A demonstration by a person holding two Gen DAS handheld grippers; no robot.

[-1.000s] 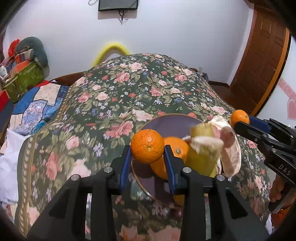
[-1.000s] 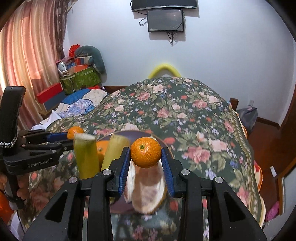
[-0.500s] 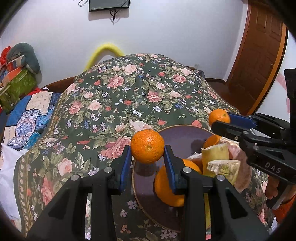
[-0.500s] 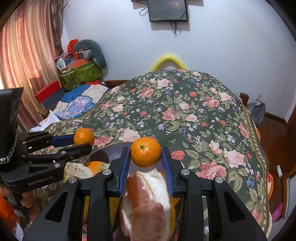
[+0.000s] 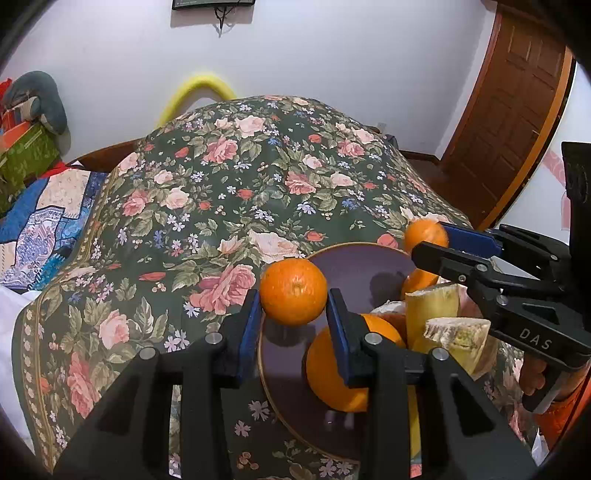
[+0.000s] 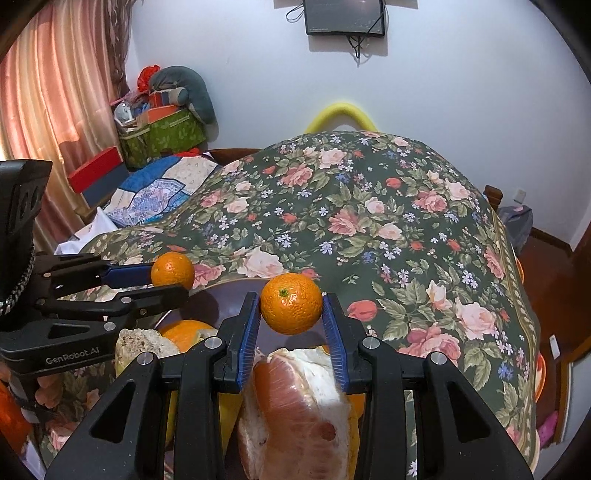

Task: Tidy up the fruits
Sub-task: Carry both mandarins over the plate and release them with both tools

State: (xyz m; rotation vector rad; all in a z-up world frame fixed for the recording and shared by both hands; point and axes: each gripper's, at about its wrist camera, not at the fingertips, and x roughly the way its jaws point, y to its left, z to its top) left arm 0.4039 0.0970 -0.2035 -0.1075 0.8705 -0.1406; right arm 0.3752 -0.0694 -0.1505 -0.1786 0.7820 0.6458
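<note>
Over near plate [image 5: 369, 258] on floral surface [image 5: 221, 192]: left gripper [image 5: 293, 317] grips orange [image 5: 293, 291], right gripper [image 6: 291, 325] grips 2nd orange [image 6: 291, 303], both raised, prob. to drop w/ plated fruit.

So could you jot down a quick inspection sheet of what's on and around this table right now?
Surface: table under a dark green floral tablecloth.
Job's things: round purple plate with a gold rim holding a large orange, a peeled pink pomelo chunk and cut yellow-green rind pieces.
Clutter: nothing seen on the cloth beyond the plate.
Grippers: left hand-held gripper shut on a small round orange mandarin; right hand-held gripper shut on a second small mandarin; both above the plate.
Cables: black wires dangling under the wall-mounted screen.
Surroundings: pink curtain, green box, wooden door.
</note>
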